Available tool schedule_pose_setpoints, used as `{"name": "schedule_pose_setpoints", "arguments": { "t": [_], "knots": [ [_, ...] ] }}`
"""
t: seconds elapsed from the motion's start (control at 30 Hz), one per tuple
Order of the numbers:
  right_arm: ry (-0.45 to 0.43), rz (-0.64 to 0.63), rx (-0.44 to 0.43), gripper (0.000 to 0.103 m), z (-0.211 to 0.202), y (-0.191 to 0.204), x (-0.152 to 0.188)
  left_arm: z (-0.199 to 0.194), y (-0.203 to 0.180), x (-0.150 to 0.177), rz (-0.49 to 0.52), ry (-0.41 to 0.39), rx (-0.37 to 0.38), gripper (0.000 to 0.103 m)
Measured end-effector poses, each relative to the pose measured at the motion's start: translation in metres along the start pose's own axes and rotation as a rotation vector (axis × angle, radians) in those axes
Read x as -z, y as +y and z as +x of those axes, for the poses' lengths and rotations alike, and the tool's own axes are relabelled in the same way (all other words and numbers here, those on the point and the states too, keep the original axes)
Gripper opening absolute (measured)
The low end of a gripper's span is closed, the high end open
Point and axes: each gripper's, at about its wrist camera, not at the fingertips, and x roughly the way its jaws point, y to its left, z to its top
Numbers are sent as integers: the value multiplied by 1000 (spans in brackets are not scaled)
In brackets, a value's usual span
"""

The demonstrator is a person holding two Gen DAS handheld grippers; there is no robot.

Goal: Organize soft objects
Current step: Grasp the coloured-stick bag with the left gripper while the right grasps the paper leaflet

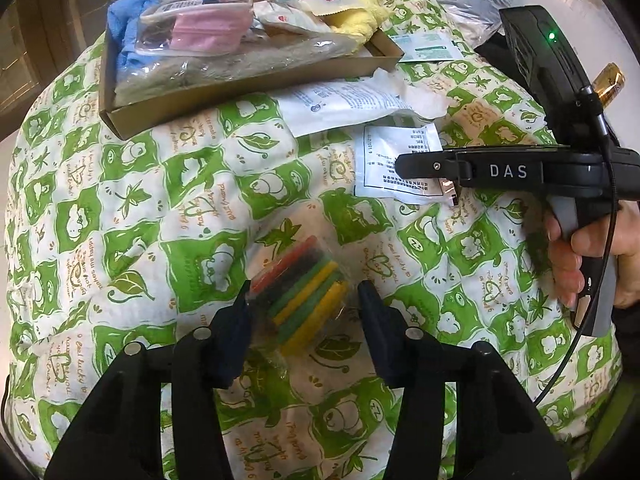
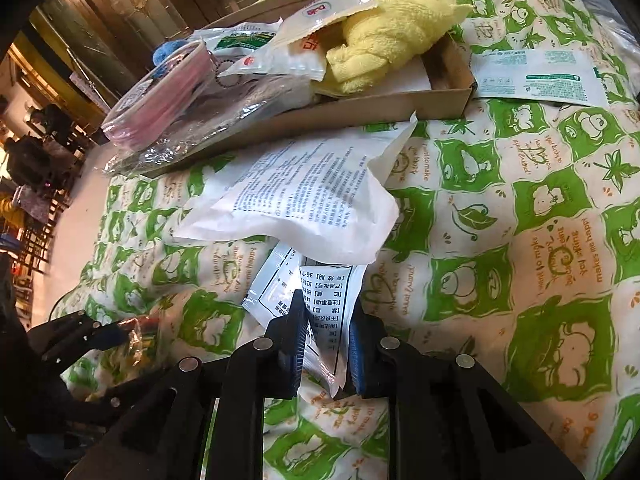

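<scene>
Right claw (image 2: 324, 344) pinches white packet (image 2: 324, 320); left claw (image 1: 304, 300) open around pads (image 1: 304, 292).

quilt (image 1: 192, 184): green-white frog print | background: wooden panelling (image 2: 132, 20)

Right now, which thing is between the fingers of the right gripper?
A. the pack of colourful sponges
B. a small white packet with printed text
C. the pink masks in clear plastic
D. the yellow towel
B: in the right wrist view the right gripper is shut on the small white packet, while the yellow towel lies in the cardboard tray.
</scene>
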Motion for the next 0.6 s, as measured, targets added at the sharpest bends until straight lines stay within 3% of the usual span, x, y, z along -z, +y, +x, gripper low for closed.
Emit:
{"name": "schedule_pose_setpoints", "arguments": {
  "t": [0.3, 0.43, 0.6],
  "knots": [
    [-13, -14, -15, 16, -11, -5, 2, 6, 1, -1, -23, 32, 24, 54],
    [-24, -32, 11, 16, -15, 0, 2, 0, 0, -1, -13, 4, -3, 27],
    [-64, -50, 59, 16, -29, 4, 4, -13, -3, -1, 6, -52, -8, 20]
  ]
}}
